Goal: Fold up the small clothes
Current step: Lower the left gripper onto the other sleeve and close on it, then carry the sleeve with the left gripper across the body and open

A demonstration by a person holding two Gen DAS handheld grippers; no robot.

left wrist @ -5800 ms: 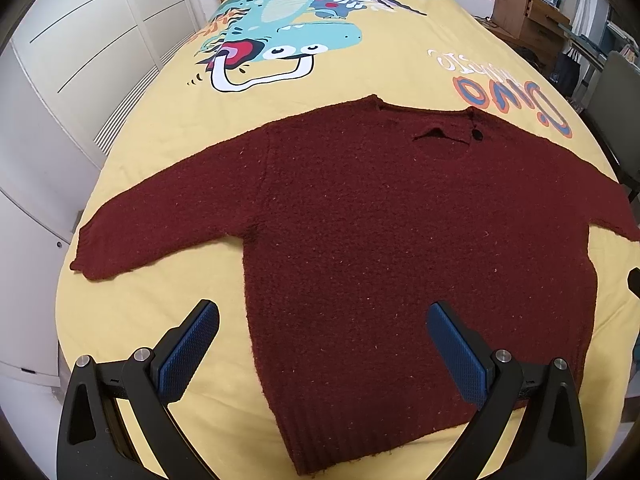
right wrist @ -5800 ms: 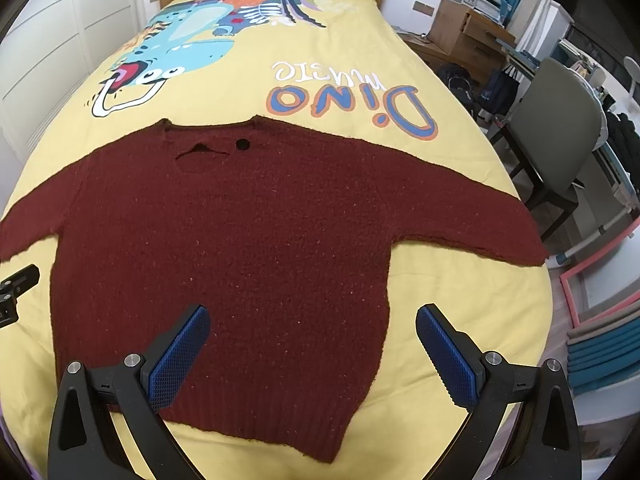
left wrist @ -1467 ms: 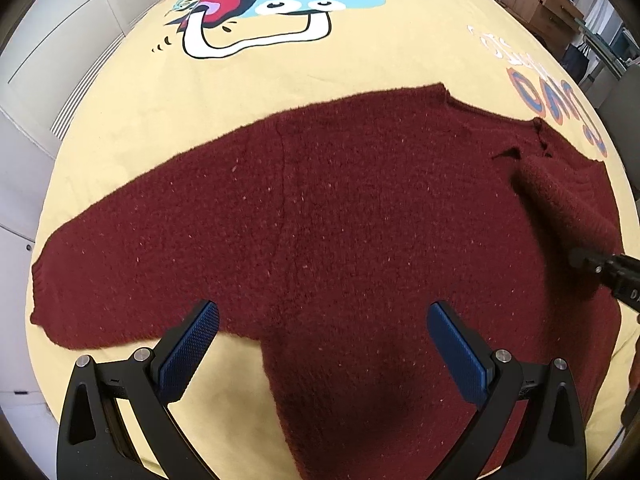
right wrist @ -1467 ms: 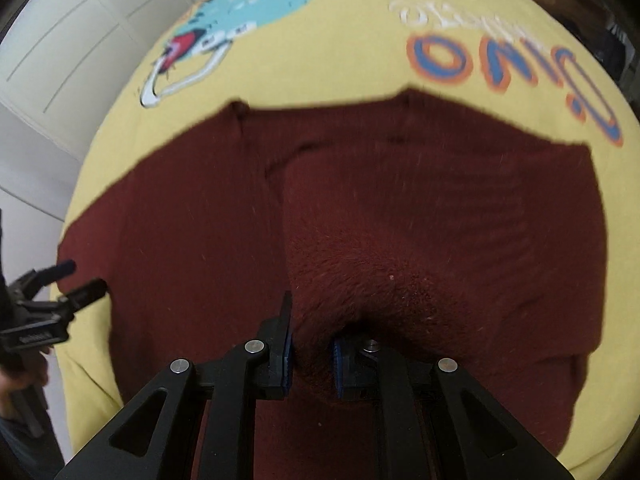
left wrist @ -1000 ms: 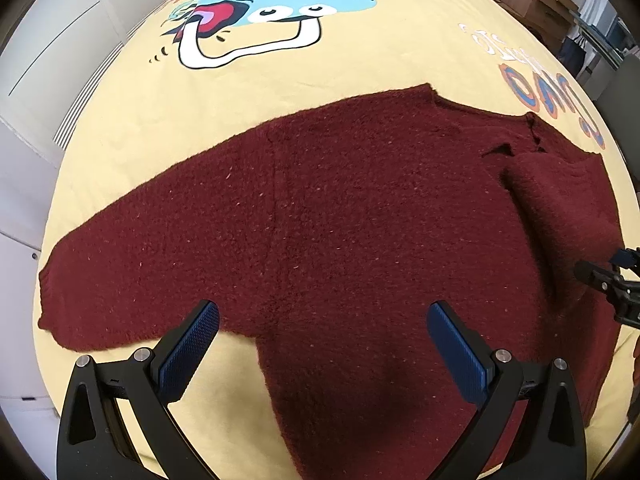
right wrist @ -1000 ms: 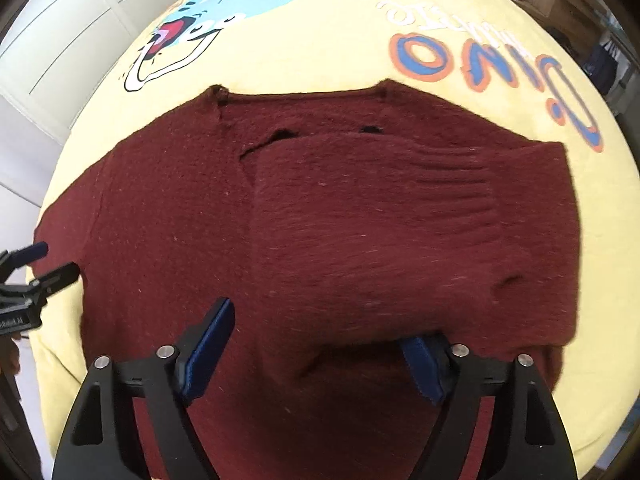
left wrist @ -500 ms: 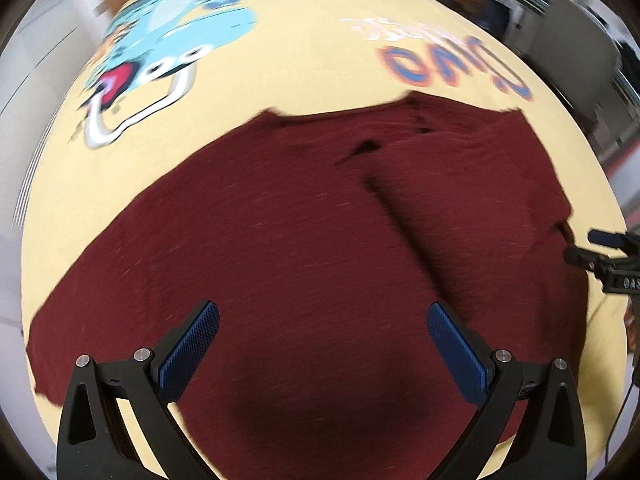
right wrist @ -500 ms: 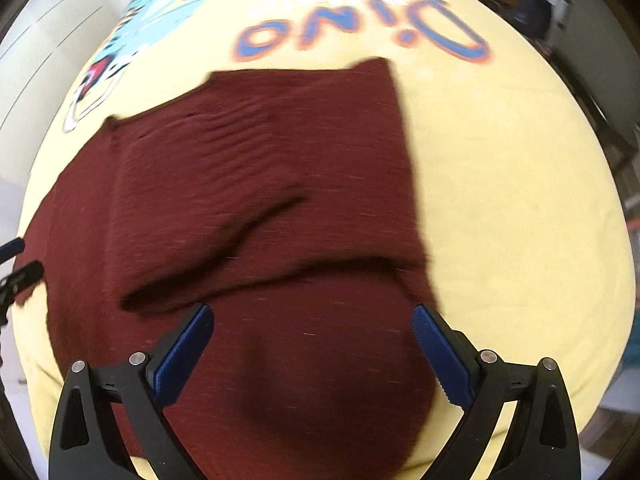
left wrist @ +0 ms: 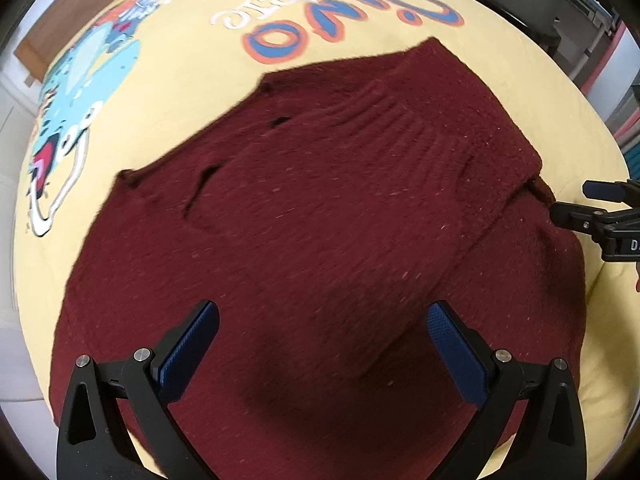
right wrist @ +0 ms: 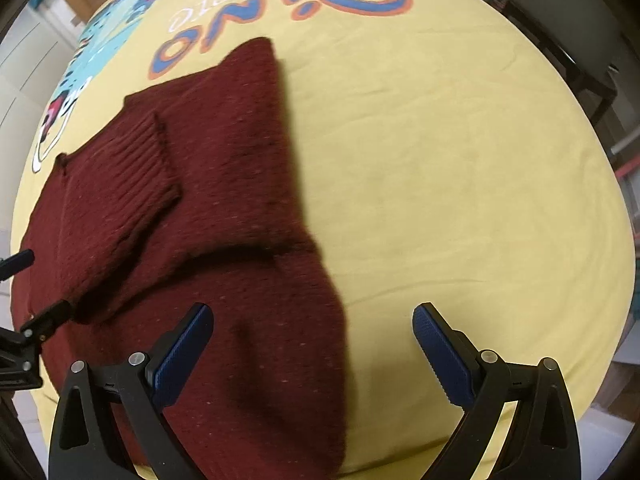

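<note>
A dark red knitted sweater (left wrist: 304,216) lies flat on a yellow dinosaur bedspread (left wrist: 168,92). Its right sleeve (left wrist: 440,132) is folded across the chest, with the ribbed cuff on top. My left gripper (left wrist: 322,340) is open and empty, hovering over the sweater's lower body. My right gripper (right wrist: 312,340) is open and empty over the sweater's right side edge (right wrist: 320,280), with the folded sleeve (right wrist: 132,176) to its left. The right gripper's fingertips show at the right edge of the left wrist view (left wrist: 592,204). The left sleeve is out of view.
The bedspread (right wrist: 460,160) carries a blue dinosaur print (left wrist: 76,112) and "Dino" lettering (left wrist: 348,16). A wooden headboard (left wrist: 64,12) stands at the far end. A dark chair (right wrist: 580,56) and furniture stand beyond the bed's right side.
The right gripper carried the right sleeve across the chest, let go of it and pulled back to the sweater's right edge. Both cameras have swung to the right.
</note>
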